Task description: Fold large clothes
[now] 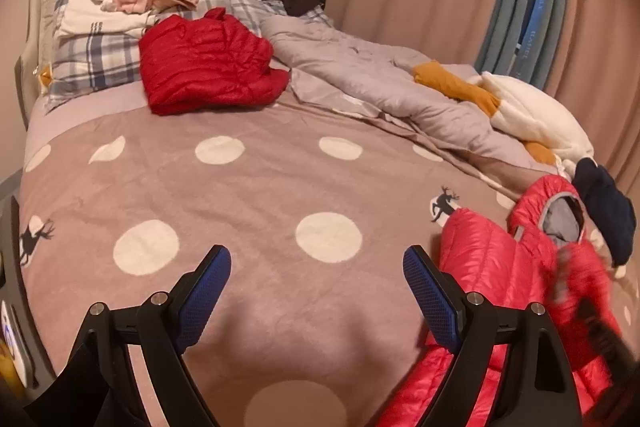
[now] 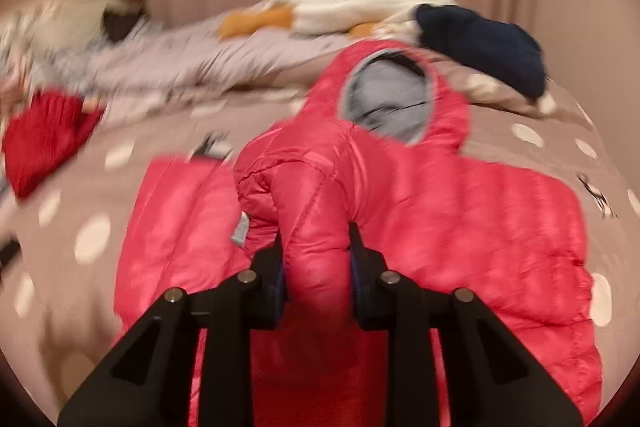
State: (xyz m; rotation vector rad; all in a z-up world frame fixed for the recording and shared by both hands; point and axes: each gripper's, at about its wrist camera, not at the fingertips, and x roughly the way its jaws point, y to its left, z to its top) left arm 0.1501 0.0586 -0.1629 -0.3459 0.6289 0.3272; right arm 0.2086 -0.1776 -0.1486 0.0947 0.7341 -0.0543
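Right wrist view shows the right gripper with its fingers pinched onto a bunched fold of the pink puffer jacket, which lies hood-up on the spotted bedspread. Left wrist view has the left gripper hovering over the bedspread with its fingers spread wide and nothing between them, the jacket just to its right. A folded red jacket sits farther up the bed, near the pillows.

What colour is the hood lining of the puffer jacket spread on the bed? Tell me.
Grey, inside the red puffer jacket's hood lining; clearest in the right wrist view.
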